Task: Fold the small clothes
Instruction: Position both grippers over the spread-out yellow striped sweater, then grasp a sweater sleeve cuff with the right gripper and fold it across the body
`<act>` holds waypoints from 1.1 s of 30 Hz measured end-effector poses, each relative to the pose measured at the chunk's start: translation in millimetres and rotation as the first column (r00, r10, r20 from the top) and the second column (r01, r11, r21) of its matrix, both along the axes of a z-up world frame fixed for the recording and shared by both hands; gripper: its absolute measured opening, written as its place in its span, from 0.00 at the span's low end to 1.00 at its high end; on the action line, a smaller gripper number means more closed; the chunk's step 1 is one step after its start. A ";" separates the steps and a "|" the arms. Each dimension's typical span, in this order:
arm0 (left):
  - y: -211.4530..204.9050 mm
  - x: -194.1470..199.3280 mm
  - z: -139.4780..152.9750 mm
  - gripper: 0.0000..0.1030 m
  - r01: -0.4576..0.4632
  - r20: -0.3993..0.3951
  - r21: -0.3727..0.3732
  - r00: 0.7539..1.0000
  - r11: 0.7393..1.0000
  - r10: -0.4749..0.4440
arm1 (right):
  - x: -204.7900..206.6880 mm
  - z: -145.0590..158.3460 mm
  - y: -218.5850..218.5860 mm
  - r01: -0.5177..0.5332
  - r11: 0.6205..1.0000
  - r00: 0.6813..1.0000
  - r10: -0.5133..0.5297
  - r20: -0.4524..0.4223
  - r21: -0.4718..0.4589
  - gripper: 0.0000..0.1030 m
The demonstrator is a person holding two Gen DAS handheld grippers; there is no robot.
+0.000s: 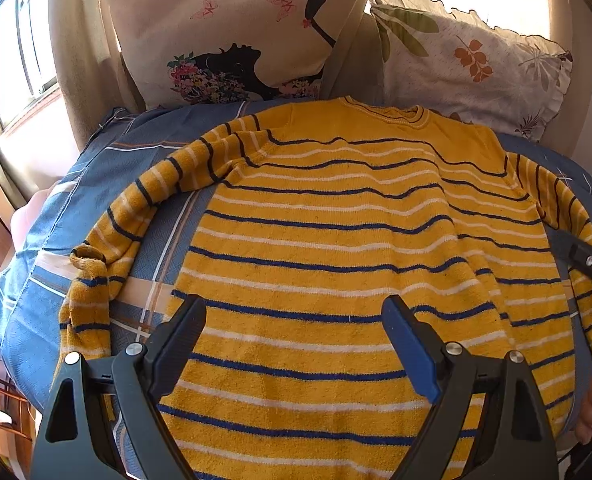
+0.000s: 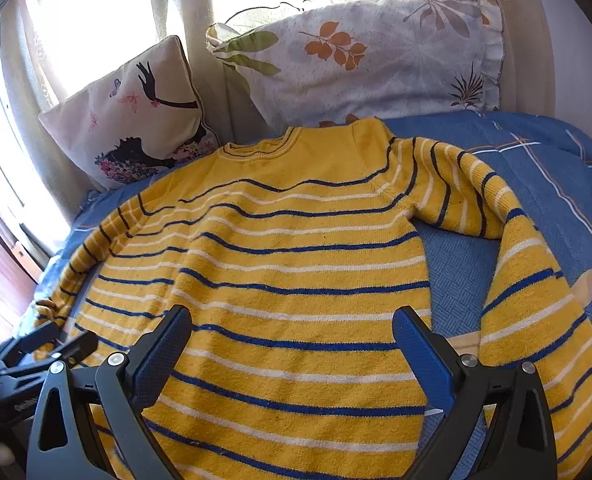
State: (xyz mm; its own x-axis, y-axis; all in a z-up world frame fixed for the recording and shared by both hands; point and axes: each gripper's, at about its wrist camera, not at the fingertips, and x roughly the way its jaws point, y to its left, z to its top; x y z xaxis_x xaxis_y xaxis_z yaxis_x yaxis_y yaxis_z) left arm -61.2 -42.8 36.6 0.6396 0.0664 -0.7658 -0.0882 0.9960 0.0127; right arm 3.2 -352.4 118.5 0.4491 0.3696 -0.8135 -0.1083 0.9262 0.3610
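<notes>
Treating sweater [image 1: 335, 240] as soft, light knit: we'd pinch left sleeve cuff [image 1: 84, 312]; left gripper [image 1: 294, 320] and right gripper [image 2: 292, 330] both gape, empty.

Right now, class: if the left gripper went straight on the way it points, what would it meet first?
Most likely the body of the yellow striped sweater, spread flat on the blue bedspread. The left gripper hovers with open fingers over the sweater's lower half, with nothing between; the exact depth is unclear.
</notes>
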 end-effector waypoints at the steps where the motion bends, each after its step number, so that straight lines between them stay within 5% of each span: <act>1: 1.5 -0.3 1.0 0.86 0.000 0.004 -0.003 1.000 1.000 0.000 | 6.7 6.1 -8.5 0.002 0.999 1.000 -0.001 -0.011 0.040 0.99; 4: 5.0 0.2 2.2 0.86 -0.003 0.010 -0.017 1.000 1.000 0.003 | 37.9 30.3 -33.7 0.011 1.000 1.000 -0.010 -0.017 0.024 0.99; 8: 7.0 1.2 -1.9 0.86 -0.006 0.000 -0.041 1.000 0.999 0.006 | 101.6 39.5 -53.0 0.028 0.985 1.000 -0.028 0.003 -0.172 0.99; 12: 9.2 0.9 -3.2 0.86 -0.008 -0.009 -0.047 1.000 0.999 0.008 | 171.8 -1.9 -54.4 -0.016 0.931 1.000 0.014 -0.010 -0.364 0.94; 14: 11.9 0.2 -2.0 0.86 -0.014 -0.007 -0.040 1.000 0.999 0.014 | 199.2 -35.9 -54.5 -0.060 0.923 0.995 0.025 -0.097 -0.379 0.87; 15: 13.6 0.2 -1.5 0.86 -0.018 -0.006 -0.037 1.000 0.999 0.018 | 207.5 -51.5 -56.9 -0.070 0.929 0.989 0.017 -0.146 -0.365 0.79; 17: 17.7 0.4 -1.7 0.86 -0.026 -0.007 -0.031 1.000 0.999 0.026 | 217.7 -77.9 -59.7 -0.085 0.946 0.971 0.008 -0.240 -0.313 0.44; 18: 19.9 1.5 -2.1 0.86 -0.032 -0.010 -0.030 0.999 0.999 0.031 | 220.8 -87.5 -60.3 -0.093 0.954 0.959 0.009 -0.282 -0.287 0.14; 19: 22.3 2.8 -2.9 0.86 -0.038 -0.014 -0.030 0.999 0.999 0.037 | 222.7 -90.3 -61.8 -0.088 0.963 0.956 0.010 -0.293 -0.254 0.10; 24: 30.6 9.9 -5.6 0.86 -0.065 -0.026 -0.046 0.998 0.997 0.064 | 241.4 -75.2 -78.0 0.005 0.944 0.973 -0.082 -0.218 -0.330 0.07; 28: 29.6 6.9 -4.0 0.86 -0.060 -0.025 -0.052 0.998 0.997 0.059 | 250.0 -73.9 -75.3 0.066 0.789 0.984 -0.154 -0.093 -0.611 0.08; 32: 32.4 0.4 0.7 0.86 -0.061 -0.009 -0.059 0.998 0.996 0.061 | 229.6 -45.1 -102.9 0.137 0.917 0.975 -0.193 -0.114 -0.374 0.22; 33: 33.7 -1.4 1.9 0.86 -0.062 -0.004 -0.066 0.998 0.996 0.062 | 215.3 -32.6 -108.0 0.150 0.932 0.976 -0.193 -0.101 -0.331 0.35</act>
